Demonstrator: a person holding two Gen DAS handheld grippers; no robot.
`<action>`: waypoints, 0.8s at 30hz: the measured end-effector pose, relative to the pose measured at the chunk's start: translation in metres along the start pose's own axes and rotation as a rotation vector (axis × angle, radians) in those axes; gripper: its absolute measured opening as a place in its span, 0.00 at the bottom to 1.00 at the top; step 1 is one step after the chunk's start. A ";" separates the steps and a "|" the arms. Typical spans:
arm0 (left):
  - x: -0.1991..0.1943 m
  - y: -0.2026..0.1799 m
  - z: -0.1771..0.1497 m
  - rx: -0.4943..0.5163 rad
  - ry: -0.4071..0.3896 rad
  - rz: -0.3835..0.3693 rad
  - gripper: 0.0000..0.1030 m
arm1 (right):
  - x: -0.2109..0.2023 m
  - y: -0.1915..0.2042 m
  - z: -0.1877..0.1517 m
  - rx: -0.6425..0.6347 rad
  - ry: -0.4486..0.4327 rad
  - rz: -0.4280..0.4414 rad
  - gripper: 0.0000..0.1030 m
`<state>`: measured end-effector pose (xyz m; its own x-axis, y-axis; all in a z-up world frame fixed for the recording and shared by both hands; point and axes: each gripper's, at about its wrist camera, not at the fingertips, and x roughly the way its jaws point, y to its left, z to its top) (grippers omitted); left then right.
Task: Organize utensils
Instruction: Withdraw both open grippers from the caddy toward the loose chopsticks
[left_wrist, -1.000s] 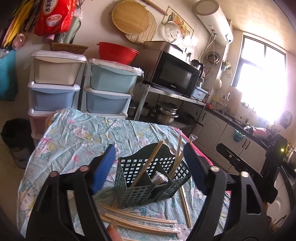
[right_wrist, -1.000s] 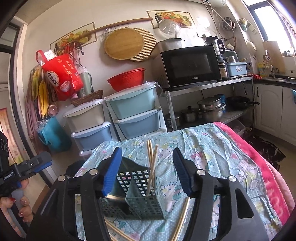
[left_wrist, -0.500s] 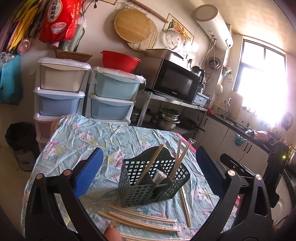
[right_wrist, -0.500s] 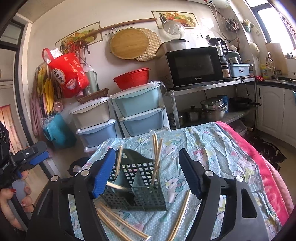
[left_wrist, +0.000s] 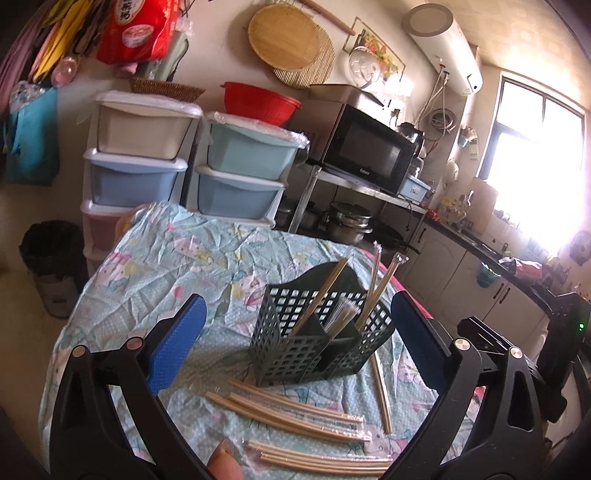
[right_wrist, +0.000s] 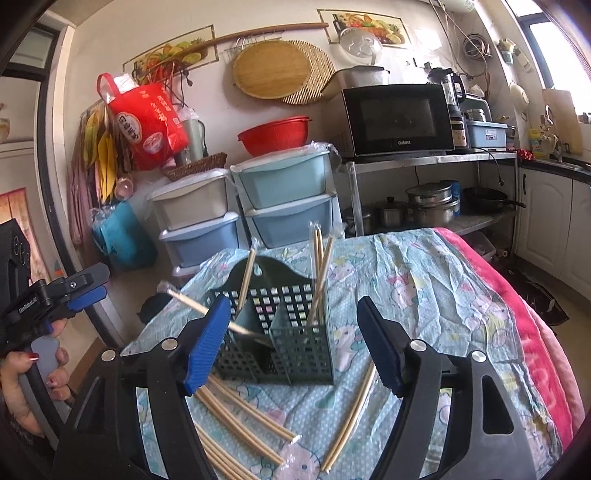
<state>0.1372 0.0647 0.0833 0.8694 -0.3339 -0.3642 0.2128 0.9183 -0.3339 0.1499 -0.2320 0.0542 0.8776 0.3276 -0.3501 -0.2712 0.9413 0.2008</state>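
Both tools, left (left_wrist: 295, 347) and right (right_wrist: 291, 339), stood released | wrapped chopsticks (left_wrist: 291, 413) lay loose | pinch one pair mid-length, then drop into caddy (left_wrist: 317, 332).

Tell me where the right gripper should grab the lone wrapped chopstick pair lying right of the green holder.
Judging by its pose, grip the chopstick pair mid-shaft, coming from above with fingers across its width. It lies flat on the tablecloth, clear of the holder. The right gripper is open.

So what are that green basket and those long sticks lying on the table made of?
The green basket looks like moulded plastic, matte, going by its even grid of square holes. The sticks look like pale bamboo or wood chopsticks; glints and crinkled ends suggest clear plastic sleeves around them.
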 end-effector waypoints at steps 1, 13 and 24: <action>0.000 0.002 -0.002 -0.006 0.005 0.003 0.90 | 0.000 0.000 -0.002 -0.003 0.004 0.000 0.66; 0.008 0.024 -0.021 -0.056 0.054 0.037 0.90 | 0.002 0.005 -0.028 -0.027 0.085 0.024 0.66; 0.013 0.044 -0.035 -0.112 0.090 0.055 0.90 | 0.003 0.009 -0.047 -0.051 0.134 0.049 0.66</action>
<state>0.1418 0.0935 0.0334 0.8337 -0.3064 -0.4595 0.1105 0.9077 -0.4048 0.1317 -0.2192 0.0120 0.8033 0.3779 -0.4603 -0.3354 0.9257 0.1747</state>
